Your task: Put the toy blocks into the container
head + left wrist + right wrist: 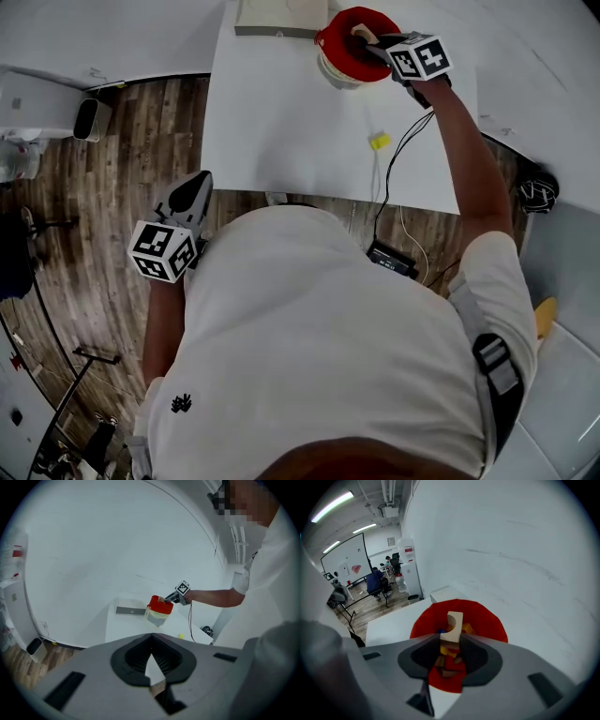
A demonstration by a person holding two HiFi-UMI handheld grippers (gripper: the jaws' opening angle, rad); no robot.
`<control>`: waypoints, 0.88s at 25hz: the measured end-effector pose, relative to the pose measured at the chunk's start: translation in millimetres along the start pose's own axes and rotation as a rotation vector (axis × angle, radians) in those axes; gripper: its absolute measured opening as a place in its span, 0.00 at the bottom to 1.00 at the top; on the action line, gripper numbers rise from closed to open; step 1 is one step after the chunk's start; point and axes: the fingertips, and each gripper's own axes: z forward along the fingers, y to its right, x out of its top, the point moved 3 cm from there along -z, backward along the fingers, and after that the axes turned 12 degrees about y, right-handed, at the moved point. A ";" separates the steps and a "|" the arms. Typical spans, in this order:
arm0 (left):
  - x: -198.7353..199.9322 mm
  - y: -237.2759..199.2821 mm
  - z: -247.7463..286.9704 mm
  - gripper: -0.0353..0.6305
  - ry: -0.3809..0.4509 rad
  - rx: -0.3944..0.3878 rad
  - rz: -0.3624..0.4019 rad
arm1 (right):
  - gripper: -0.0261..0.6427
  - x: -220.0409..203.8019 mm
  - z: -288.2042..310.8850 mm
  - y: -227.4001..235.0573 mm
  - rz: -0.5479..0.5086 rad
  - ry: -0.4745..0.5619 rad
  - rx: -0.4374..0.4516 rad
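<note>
1. Left tool (201, 180): off the worktop's (281, 122) near left corner, over the wood floor (103, 187). It is clenched: the tips meet and nothing is between them. Its marker cube is at the person's left side.
2. Box (281, 19): flat and pale, lying at the worktop's far edge, just left of the container.
3. Container (330, 42): a red-rimmed tub standing at the far edge, right of the middle, with its mouth open upward.
4. Inner blocks (446, 651): several pieces lying in the container, yellow, brown and a bit of blue. The count cannot be told.
5. Right tool (451, 641): above the container's mouth, pointing steeply down, at the end of an outstretched arm. It is clenched on the pale block.
6. Pale block (453, 623): plain wood with a curved notch in one side. It is held upright between the right tool's pads, over the container's red opening and clear of the inner blocks.
7. Yellow block (379, 141): small and lying alone on the worktop, toward the right edge, between the container and the near edge and well apart from both tools.
8. Cable (398, 155): dark and thin, running from by the right hand across the worktop, past the yellow block and over the near edge.
9. Black unit (392, 260): a flat dark piece at the cable's lower end, off the near edge by the person's right shoulder. What carries it cannot be told.
</note>
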 end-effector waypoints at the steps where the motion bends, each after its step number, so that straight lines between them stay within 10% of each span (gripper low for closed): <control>1: -0.7 -0.9 -0.3 0.06 -0.001 0.008 -0.003 | 0.24 -2.9 4.8 2.9 -0.005 -0.022 0.001; 22: -6.2 -0.9 -2.5 0.06 0.002 0.058 -0.025 | 0.24 -26.2 46.0 12.4 -0.011 -0.369 0.042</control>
